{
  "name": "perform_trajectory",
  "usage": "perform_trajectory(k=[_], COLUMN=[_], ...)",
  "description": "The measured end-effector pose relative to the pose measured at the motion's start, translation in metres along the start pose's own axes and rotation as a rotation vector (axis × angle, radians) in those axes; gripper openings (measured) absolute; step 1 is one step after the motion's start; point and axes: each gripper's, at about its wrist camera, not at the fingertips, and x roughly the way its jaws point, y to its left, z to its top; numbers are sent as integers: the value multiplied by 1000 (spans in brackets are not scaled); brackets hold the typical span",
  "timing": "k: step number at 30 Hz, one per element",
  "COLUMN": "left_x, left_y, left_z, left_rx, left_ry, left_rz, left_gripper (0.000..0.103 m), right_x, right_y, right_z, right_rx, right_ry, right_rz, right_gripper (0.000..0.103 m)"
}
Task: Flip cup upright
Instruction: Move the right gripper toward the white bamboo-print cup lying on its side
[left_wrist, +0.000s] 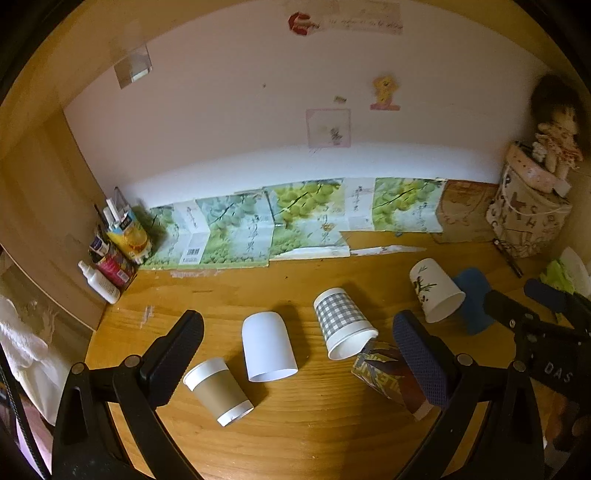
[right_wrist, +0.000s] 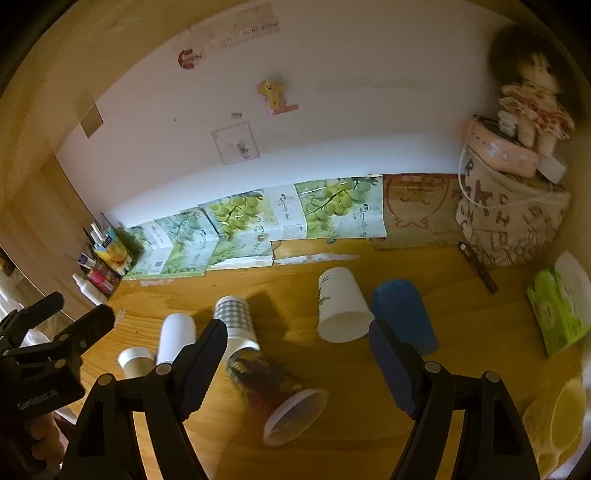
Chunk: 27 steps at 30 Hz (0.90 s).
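Note:
Several paper cups lie on their sides on the wooden desk (left_wrist: 303, 435). From the left: a brown-sleeved cup (left_wrist: 218, 391), a plain white cup (left_wrist: 267, 347), a grey checked cup (left_wrist: 343, 321), a dark patterned cup (left_wrist: 391, 380), a white cup with a plant print (left_wrist: 436, 290) and a blue cup (left_wrist: 476, 299). My left gripper (left_wrist: 299, 350) is open and empty, hovering over the white cup. My right gripper (right_wrist: 299, 354) is open and empty above the dark patterned cup (right_wrist: 277, 391). The checked cup (right_wrist: 236, 321), plant-print cup (right_wrist: 341, 306) and blue cup (right_wrist: 404, 314) lie beyond it.
Grape-print cartons (left_wrist: 295, 218) line the back wall. Bottles and boxes (left_wrist: 114, 251) stand at the back left. A fabric basket with a doll (right_wrist: 509, 206) stands at the back right, a green tissue pack (right_wrist: 557, 314) and a yellow item (right_wrist: 557, 421) at the right.

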Motion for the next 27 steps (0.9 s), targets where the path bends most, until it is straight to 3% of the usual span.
perform_trajectory(k=[12, 27], left_x=[21, 32], left_y=[1, 5], left_z=[-6, -23], left_rx=[-46, -118], left_ry=[69, 163], left_rz=[42, 62], left_gripper=[102, 102], right_x=[66, 125], right_y=[-9, -15], right_z=[18, 20], right_rx=[-83, -145], right_ry=[90, 151], right_rz=[16, -43], right_gripper=[80, 80])
